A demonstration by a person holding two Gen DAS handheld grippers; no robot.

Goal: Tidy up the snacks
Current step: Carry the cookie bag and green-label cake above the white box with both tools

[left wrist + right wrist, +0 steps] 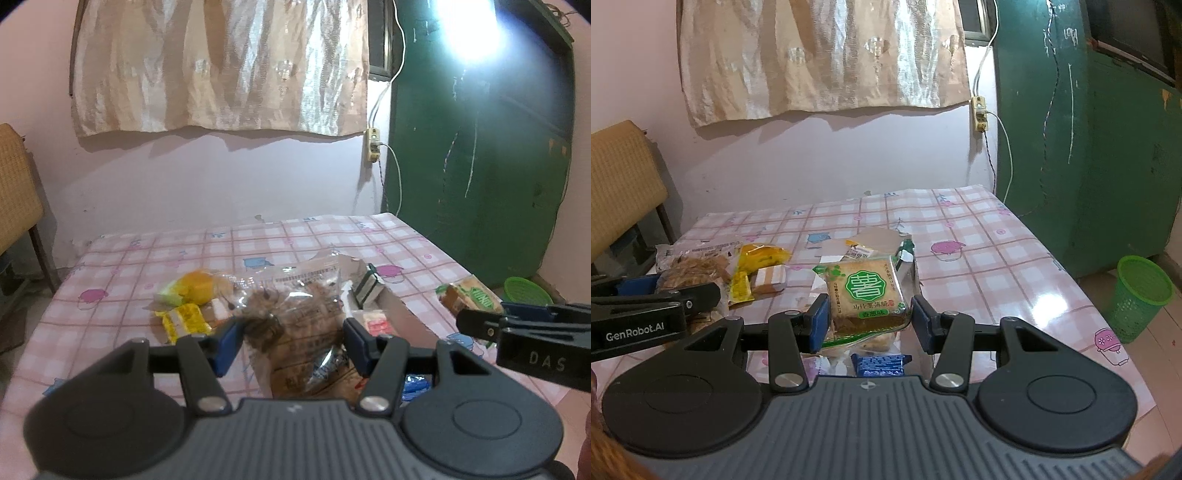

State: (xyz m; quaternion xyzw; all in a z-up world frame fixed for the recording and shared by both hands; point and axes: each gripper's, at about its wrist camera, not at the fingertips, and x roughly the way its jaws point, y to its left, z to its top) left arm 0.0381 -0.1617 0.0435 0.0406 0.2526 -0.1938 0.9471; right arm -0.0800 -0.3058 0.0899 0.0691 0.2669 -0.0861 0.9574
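Observation:
My left gripper [291,341] is shut on a clear bag of brown snacks [299,317] and holds it above the checked tablecloth [122,266]. My right gripper [870,321] is shut on a green-labelled cracker packet [868,295], which also shows at the right in the left wrist view [469,299]. Yellow packets [188,295] lie left of the brown bag, also seen in the right wrist view [757,262]. A cardboard box [388,314] holds small packets. A blue wrapper [881,363] lies under the right gripper.
A green mesh bin [1141,295] stands on the floor right of the table. A green door [1089,147] is at the right, a wicker chair [624,184] at the left. A pink wall with a curtain [827,55] is behind the table.

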